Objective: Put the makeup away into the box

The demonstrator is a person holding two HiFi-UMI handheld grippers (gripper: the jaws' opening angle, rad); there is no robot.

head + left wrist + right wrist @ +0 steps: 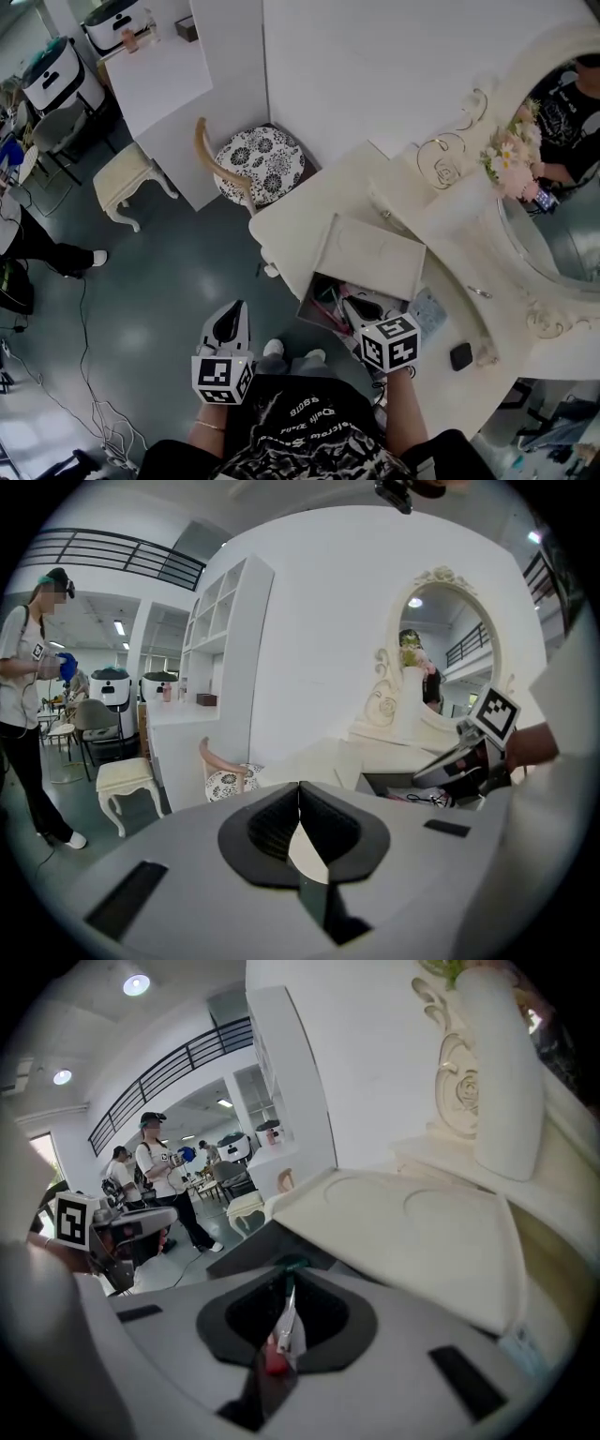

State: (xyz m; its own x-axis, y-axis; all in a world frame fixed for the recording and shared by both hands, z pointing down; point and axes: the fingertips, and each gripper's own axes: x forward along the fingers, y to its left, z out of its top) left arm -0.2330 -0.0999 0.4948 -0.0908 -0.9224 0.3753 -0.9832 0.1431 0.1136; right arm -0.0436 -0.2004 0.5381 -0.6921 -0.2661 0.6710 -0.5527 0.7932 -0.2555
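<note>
The white dressing table [309,211] carries the box [317,286], which stands open with its lid [370,251] tipped up and back. Loose makeup [330,305] already lies in the dark inside.

The right gripper [352,307] hangs at the near rim of the box, pointing down into it. In the right gripper view its jaws stand narrow and pinch a slim makeup stick [281,1321]. The stick is silvery with a red near end, and its far tip looks greenish.

The stick's long axis runs along the jaws. Its far end points ahead of them, towards the dark opening of the box [248,1251], just in front of and below the jaw tips. The raised lid [422,1232] spreads to the right of the jaws and above them, close by. The way forward therefore looks to be down and slightly left of the lid, and easing the grip there should drop the stick among the rest.

The left gripper [232,319] is well apart, off the table's edge to the left of the box. In its own view the jaws [300,794] meet at the tips with nothing between them. The right hand is plainly the nearer one for this step.
</note>
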